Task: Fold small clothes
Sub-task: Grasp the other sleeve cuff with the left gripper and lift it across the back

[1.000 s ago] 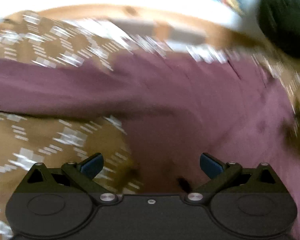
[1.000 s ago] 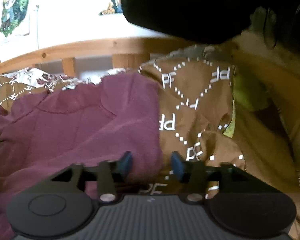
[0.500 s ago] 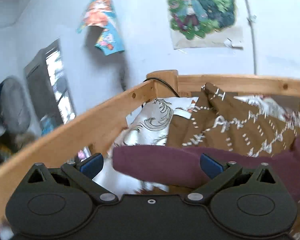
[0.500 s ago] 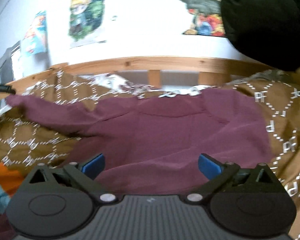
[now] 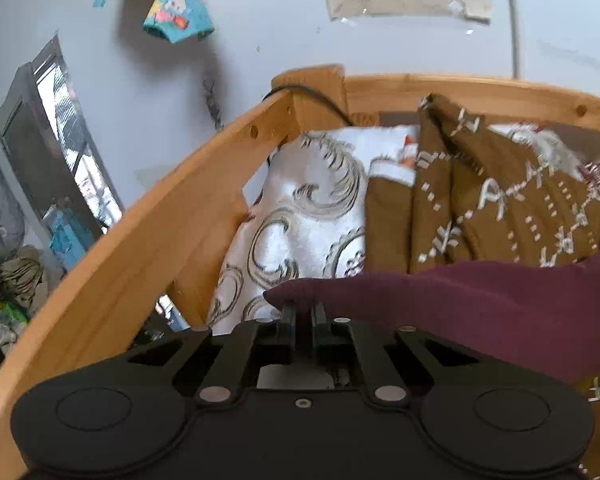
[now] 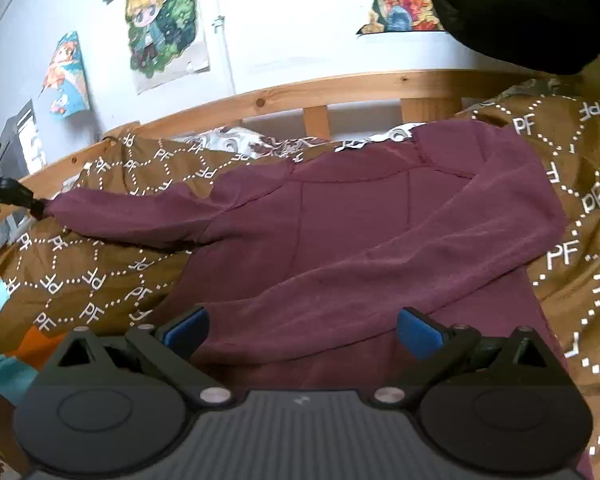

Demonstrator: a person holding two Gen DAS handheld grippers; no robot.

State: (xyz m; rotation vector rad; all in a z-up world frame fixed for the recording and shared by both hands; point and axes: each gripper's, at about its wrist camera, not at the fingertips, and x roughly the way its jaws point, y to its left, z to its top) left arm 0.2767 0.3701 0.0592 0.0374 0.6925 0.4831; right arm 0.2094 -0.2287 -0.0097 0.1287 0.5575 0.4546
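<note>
Sweater: maroon, spread mid-frame on brown quilt.
Left gripper: pinching sleeve cuff.
Right gripper: spread, empty.
Handling: soft, light, limp; grasp cuffs, hem.

The maroon shirt's body is running off the left wrist view at 3 o'clock. The left tool's tips are hiding under the cuff. In the right wrist view, the right tool is covering the hem, and a black shape is blocking 1 o'clock.
</note>
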